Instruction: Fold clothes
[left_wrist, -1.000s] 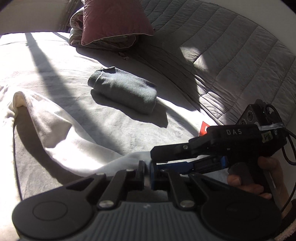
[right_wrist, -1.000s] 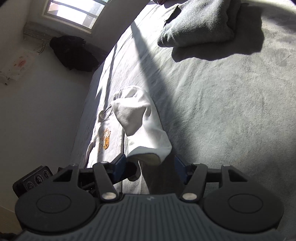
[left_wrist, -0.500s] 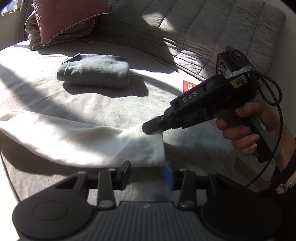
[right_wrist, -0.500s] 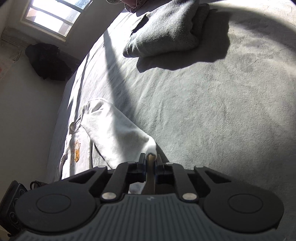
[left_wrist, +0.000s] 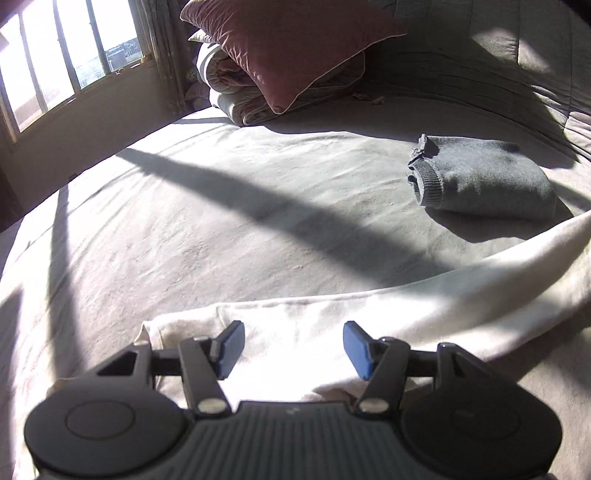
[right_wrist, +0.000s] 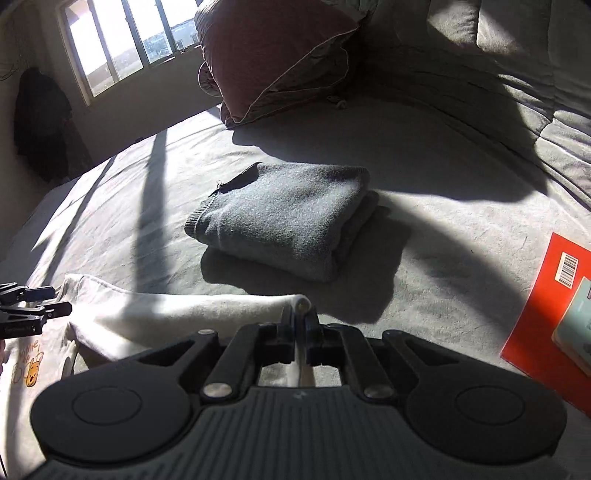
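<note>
A white garment (left_wrist: 332, 332) lies spread on the grey bed, its sleeve (left_wrist: 498, 273) running off to the right. Above it my left gripper (left_wrist: 293, 349) stands open, blue pads wide apart and holding nothing. My right gripper (right_wrist: 300, 325) is shut on the cuff end of the white sleeve (right_wrist: 177, 314), which stretches left toward the garment's body with a small orange bear print (right_wrist: 31, 373). The left gripper's black fingertips (right_wrist: 33, 306) show at the left edge of the right wrist view. A folded grey sweater (right_wrist: 284, 218) (left_wrist: 484, 181) rests farther up the bed.
A maroon pillow (left_wrist: 288, 48) on a folded quilt (left_wrist: 236, 107) sits by the padded headboard (right_wrist: 517, 92). A red booklet (right_wrist: 546, 317) lies at the right edge of the bed. Windows (left_wrist: 55, 62) and a dark hanging garment (right_wrist: 44, 122) are at the left. Grey sheet (left_wrist: 203, 229) spreads between.
My left gripper let go of the white fabric, opened wide and swung left over the garment's body. My right gripper shut on the sleeve cuff and has carried it right, near the grey sweater.
</note>
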